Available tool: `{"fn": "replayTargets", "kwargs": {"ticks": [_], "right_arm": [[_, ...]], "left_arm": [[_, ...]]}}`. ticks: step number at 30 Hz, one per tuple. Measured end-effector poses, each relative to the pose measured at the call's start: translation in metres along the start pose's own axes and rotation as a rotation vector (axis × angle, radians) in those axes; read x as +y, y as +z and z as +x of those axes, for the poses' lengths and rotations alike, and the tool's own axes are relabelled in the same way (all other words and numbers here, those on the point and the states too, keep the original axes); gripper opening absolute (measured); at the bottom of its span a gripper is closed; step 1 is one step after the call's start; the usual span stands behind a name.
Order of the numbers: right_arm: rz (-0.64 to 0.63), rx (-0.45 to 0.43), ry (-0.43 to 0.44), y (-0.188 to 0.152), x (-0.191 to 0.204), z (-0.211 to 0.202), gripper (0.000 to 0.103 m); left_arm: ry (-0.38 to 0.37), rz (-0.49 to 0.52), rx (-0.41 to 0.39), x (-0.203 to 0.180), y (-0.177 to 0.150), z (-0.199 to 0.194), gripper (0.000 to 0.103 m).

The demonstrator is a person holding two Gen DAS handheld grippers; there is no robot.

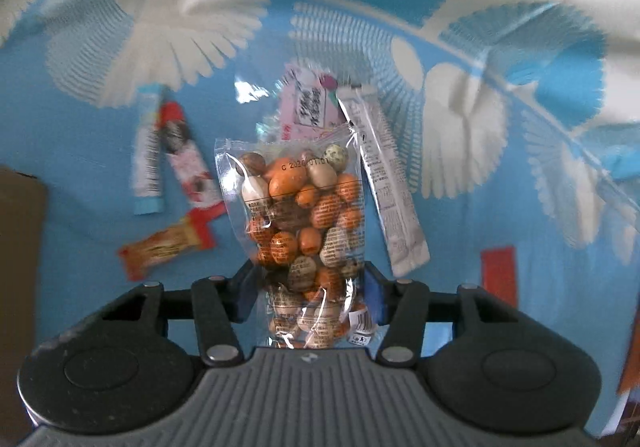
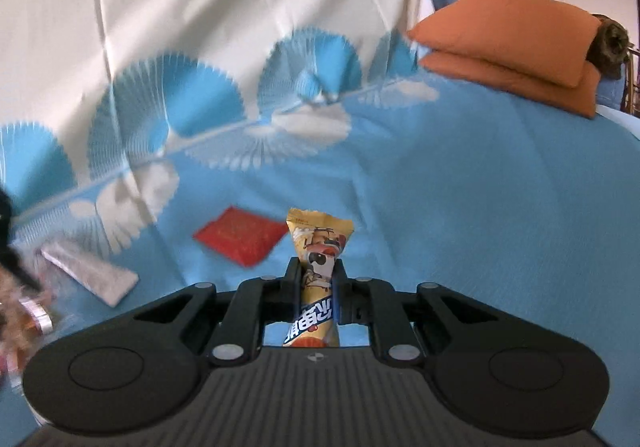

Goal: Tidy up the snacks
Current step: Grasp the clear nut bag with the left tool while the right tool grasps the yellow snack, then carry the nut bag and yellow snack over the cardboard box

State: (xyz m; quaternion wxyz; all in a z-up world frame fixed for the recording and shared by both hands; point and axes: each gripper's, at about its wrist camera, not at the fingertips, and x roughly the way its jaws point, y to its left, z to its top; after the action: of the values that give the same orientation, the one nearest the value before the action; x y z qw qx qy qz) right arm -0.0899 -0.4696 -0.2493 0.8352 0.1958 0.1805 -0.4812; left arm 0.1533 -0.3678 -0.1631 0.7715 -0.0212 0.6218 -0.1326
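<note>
The left hand-held gripper [image 1: 310, 289] is clamping a clear bag of coated nuts [image 1: 298, 223] at frame centre. The right hand-held gripper [image 2: 317, 279] is pinching a yellow snack packet [image 2: 318, 271]; a red packet [image 2: 239, 235] is lying left of it on the blue cloth [image 2: 480, 227].

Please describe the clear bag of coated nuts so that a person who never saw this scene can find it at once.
Look at the blue cloth with white fan patterns, where several snack packets lie. Between the fingers of the left gripper is a clear plastic bag of orange, beige and brown coated nuts. Unlike the flat opaque white stick packets beside it, it is transparent and bulging.
</note>
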Motion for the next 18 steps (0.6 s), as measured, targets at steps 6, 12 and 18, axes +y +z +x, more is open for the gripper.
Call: {"fn": "replayTargets", "kwargs": {"ticks": [6,12,18], "right_arm": [[0.010,-0.034,-0.016,0.009,-0.001,-0.017,0.015],[0.024,-0.126,0.157,0.050,-0.002,-0.125,0.015],[-0.057,-0.164,0.370,0.074,0.000,-0.233,0.015]], "left_arm": [[-0.085,0.109,-0.062,0.047,-0.036,-0.096,0.059],[-0.134,0.203,-0.194,0.102,-0.089,-0.198,0.059],[-0.144,0.248,-0.266,0.156,-0.141,-0.274,0.059]]}}
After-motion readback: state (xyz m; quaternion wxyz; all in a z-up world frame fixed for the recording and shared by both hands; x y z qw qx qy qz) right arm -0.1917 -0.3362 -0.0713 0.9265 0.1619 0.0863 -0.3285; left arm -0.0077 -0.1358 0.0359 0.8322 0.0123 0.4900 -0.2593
